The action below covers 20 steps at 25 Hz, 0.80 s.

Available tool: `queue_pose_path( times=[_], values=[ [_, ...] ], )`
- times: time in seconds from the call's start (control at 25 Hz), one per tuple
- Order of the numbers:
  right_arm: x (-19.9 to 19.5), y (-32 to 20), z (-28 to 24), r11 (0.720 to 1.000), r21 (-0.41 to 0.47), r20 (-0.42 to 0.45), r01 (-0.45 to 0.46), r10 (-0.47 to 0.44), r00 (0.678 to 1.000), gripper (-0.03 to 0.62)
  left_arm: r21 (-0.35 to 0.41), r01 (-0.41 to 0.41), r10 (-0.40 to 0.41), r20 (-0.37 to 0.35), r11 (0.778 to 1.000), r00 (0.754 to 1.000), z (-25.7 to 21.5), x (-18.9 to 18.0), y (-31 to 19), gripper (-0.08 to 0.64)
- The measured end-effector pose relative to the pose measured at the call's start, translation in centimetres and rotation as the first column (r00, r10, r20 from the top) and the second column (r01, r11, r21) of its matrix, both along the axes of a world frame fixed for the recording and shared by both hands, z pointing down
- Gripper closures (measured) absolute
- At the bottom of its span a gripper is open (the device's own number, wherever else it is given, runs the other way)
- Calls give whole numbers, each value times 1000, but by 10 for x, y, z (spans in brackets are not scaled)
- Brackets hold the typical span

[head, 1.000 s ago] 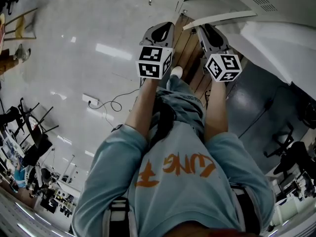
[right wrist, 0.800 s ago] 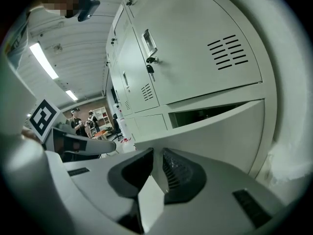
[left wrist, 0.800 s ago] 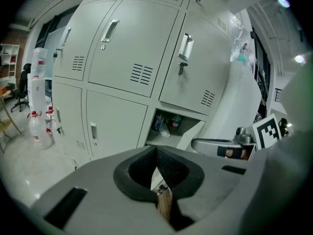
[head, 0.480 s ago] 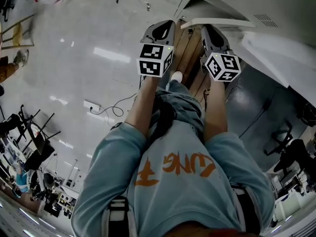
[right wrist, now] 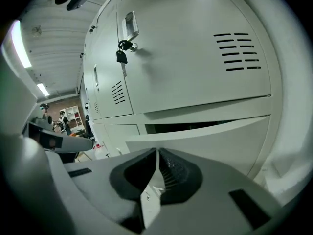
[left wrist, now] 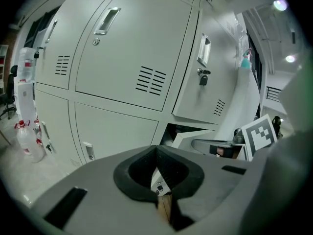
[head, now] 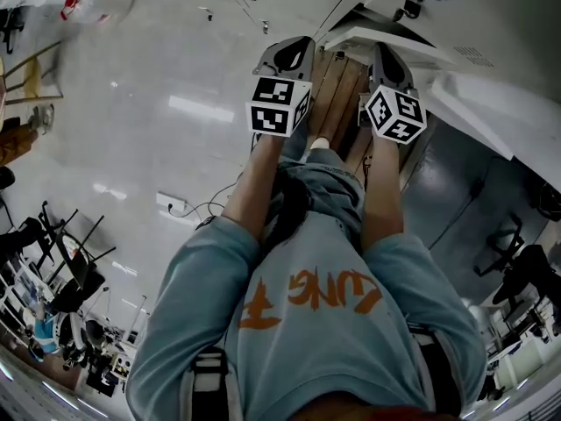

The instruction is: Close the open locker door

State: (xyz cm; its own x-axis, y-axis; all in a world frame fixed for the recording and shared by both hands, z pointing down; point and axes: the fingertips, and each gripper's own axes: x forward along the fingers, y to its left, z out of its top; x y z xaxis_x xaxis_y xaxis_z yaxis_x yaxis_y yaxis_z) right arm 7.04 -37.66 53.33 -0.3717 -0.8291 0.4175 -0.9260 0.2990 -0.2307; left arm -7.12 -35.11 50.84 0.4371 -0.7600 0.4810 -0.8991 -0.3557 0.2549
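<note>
A tall pale grey metal locker wall (left wrist: pixel 132 58) stands in front. Its low grey metal locker door (right wrist: pixel 210 136) stands upright and half open, with its top edge running sideways. The bare left arm (head: pixel 256 182) and right arm (head: pixel 383 191) reach forward side by side. The right gripper (right wrist: pixel 156 153) faces the door. Its jaws have just been closing and now meet on nothing. The left gripper (left wrist: pixel 156 148) has its jaws together too, empty.

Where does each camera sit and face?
Head view: on the head, looking steeply down at floor; arms, left claw, right claw show.
Left gripper view: rides left claw, faces lockers; shut jaws show.
Right gripper view: rides right claw, faces open locker door; jaws just closed, empty.
Both gripper views share the hanging key.
</note>
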Motion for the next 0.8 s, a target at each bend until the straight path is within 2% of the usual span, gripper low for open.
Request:
queue_pose_path(
  times=[0.32,0.8],
  values=[
    [14,-27,-4,992,2,-26,-126,126,992,551,32,-9,9,-11,999,1000,-16,-14,-24,541],
    [31,-52,-4,982,2,-71,-190,189,979,554,46,20,-18,-44,999,999,-22,-27,-32,541]
  ],
)
